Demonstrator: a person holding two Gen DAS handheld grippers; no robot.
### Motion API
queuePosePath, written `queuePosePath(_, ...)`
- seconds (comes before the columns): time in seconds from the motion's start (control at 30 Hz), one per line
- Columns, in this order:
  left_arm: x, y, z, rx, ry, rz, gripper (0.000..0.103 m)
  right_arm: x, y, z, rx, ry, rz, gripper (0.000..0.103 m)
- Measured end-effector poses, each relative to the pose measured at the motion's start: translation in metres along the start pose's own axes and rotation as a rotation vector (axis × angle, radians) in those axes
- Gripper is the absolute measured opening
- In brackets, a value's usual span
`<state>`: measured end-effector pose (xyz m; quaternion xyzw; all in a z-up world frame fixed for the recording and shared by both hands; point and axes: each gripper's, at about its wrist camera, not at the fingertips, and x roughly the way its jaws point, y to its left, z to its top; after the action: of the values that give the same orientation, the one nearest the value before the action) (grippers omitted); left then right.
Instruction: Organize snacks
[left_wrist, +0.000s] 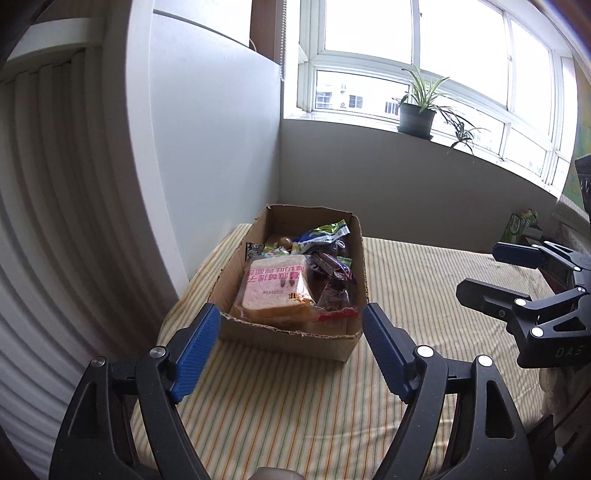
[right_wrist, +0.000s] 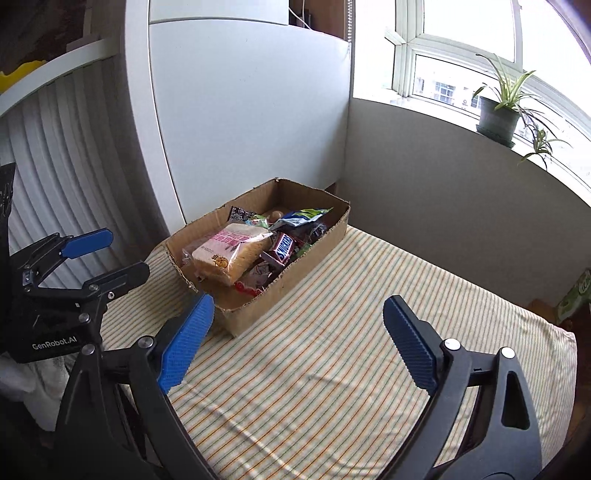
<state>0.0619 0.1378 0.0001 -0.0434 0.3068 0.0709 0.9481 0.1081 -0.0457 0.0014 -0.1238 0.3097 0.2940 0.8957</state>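
An open cardboard box (left_wrist: 291, 338) (right_wrist: 255, 314) sits on the striped table, full of snacks. A bagged sandwich bread (left_wrist: 275, 291) (right_wrist: 231, 254) lies at its near end. A Snickers bar (right_wrist: 283, 248) and dark wrappers (left_wrist: 332, 273) lie beside it, and a green-blue packet (left_wrist: 325, 232) (right_wrist: 303, 216) lies further back. My left gripper (left_wrist: 291, 325) is open and empty, just in front of the box. My right gripper (right_wrist: 299, 317) is open and empty, to the right of the box's near corner. Each gripper shows in the other's view (left_wrist: 480, 271) (right_wrist: 118, 254).
The striped tablecloth (left_wrist: 424, 295) (right_wrist: 369, 332) covers the table. A white cabinet panel (left_wrist: 207, 147) and a grey wall stand behind the box. A potted plant (left_wrist: 417, 110) (right_wrist: 498, 114) sits on the windowsill. A green carton (left_wrist: 517, 225) (right_wrist: 576, 295) stands at the table's far right.
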Motion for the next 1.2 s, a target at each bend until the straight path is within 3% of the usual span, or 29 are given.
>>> queuePosePath(0.23,-0.021,0.001,-0.019,-0.025,-0.009,0.028,0.079,-0.017,-0.011,-0.027,0.128,-0.012,-0.012,0.095)
queuePosePath(1.2,-0.025,-0.005,-0.026,-0.038,0.000,0.047,0.080,-0.024,0.000,-0.040,0.112,0.000,-0.013,0.095)
